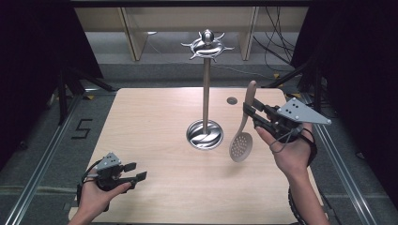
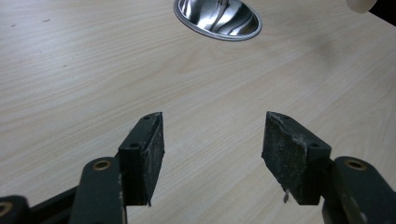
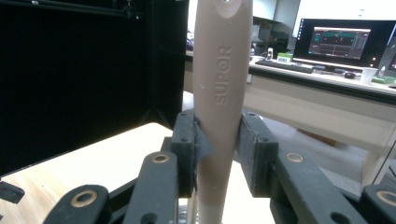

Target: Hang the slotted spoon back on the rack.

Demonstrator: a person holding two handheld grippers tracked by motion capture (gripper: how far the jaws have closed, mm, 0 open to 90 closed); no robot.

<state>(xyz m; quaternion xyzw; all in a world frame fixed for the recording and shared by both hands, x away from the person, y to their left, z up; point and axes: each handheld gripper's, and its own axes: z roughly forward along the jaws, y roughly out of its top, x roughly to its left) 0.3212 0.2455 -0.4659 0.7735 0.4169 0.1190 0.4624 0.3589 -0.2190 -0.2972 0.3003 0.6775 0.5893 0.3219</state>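
Two risks stand out: the right tongs (image 1: 250, 111) clamp the skimmer (image 1: 244, 132) mid-handle at centre right, so it could swing or slip before reaching the rack (image 1: 206, 47), while the left tongs (image 1: 133, 171) idle open, lower left.

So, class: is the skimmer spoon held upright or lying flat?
Upright: the right gripper clamps the skimmer spoon's handle, perforated head hanging down above the table.
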